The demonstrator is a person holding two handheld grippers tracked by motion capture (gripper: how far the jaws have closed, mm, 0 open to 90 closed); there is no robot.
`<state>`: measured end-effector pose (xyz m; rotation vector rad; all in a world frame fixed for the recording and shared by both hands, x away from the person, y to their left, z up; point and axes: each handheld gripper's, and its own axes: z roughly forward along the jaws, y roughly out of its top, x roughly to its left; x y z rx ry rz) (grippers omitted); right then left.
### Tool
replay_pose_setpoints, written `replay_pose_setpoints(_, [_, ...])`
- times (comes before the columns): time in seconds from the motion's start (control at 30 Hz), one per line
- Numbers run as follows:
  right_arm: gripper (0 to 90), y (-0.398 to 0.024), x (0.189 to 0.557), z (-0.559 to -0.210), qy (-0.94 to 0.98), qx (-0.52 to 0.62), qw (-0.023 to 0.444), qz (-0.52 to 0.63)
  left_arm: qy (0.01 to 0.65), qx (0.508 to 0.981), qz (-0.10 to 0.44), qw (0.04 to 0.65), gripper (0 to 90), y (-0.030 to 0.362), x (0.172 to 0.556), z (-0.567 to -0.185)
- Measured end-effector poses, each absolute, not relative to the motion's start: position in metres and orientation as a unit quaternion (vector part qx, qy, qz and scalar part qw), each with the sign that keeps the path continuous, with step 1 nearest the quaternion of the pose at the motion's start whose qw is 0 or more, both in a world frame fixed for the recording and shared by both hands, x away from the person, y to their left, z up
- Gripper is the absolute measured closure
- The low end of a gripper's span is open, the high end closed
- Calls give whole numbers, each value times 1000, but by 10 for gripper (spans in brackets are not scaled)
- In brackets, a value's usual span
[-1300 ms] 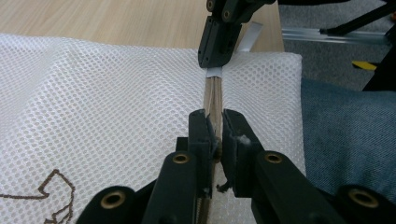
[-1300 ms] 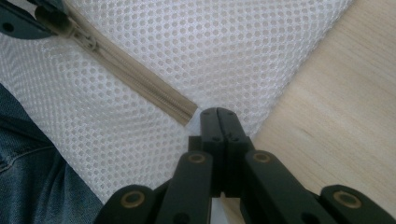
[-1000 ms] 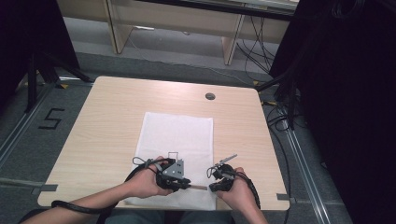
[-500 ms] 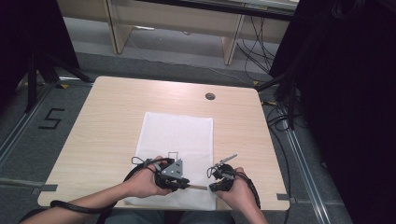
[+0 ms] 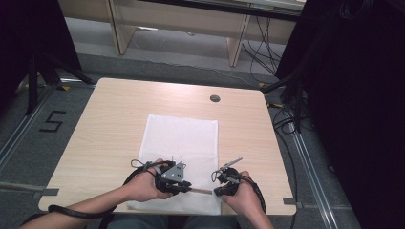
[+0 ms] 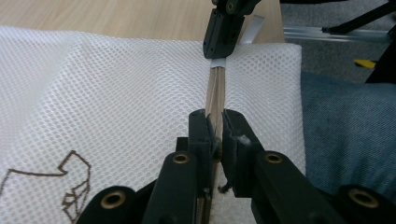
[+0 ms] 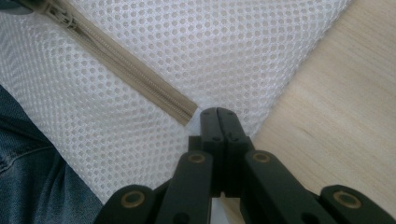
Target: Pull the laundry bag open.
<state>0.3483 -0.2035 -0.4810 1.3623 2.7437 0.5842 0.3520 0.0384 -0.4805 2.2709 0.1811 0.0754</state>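
The left gripper (image 6: 215, 135) clenches the beige zipper (image 6: 215, 91) at the white mesh laundry bag's (image 5: 184, 138) six o'clock edge. The right gripper (image 7: 218, 114) pinches the bag fabric at the zipper's end. The grips look set; sliding the zipper remains.

Both forearms reach in from the table's near edge, hands side by side and a short way apart. The left gripper (image 5: 184, 185) points toward the right hand, its jaws pinched nearly together. The right gripper (image 7: 217, 113) points back toward the left gripper, its jaws pressed fully closed.
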Motion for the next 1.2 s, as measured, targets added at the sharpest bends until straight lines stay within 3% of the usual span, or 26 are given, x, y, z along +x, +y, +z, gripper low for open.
replay_pose_setpoints(1.2, [900, -202, 348, -480, 877, 446, 6, 180, 78, 903, 31, 421, 821, 50, 352, -479])
